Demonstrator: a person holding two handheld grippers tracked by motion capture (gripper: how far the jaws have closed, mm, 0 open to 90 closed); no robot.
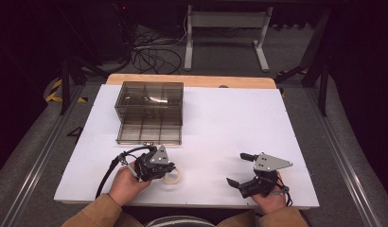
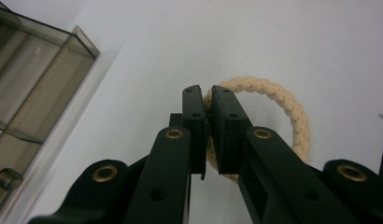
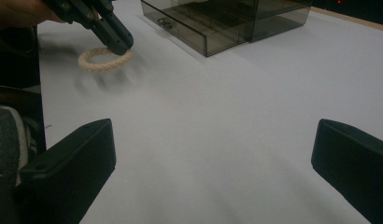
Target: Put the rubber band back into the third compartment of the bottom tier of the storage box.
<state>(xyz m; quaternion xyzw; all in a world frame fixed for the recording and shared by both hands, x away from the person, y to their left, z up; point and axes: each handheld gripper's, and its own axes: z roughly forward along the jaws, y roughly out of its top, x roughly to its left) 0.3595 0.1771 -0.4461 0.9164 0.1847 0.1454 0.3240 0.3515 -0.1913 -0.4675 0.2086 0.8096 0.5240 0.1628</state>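
Observation:
A beige braided rope ring [image 2: 292,107] lies on the white table near the front left [image 1: 173,182]. My left gripper [image 2: 206,93] is shut on the ring's near side, with the rope pinched between the two black jaws. In the high view the left gripper [image 1: 169,170] is held low over the ring by a hand. The right gripper view has the same ring [image 3: 103,60] under the left gripper [image 3: 112,35]. My right gripper [image 1: 235,168] rests at the front right, its jaws wide apart with nothing between them [image 3: 213,140].
A smoky see-through box [image 1: 149,97] stands at the back left, its divided drawer [image 1: 149,131] pulled out toward me. The drawer's corner [image 2: 35,93] is just left of the ring. The white board [image 1: 230,123] ends close behind both hands.

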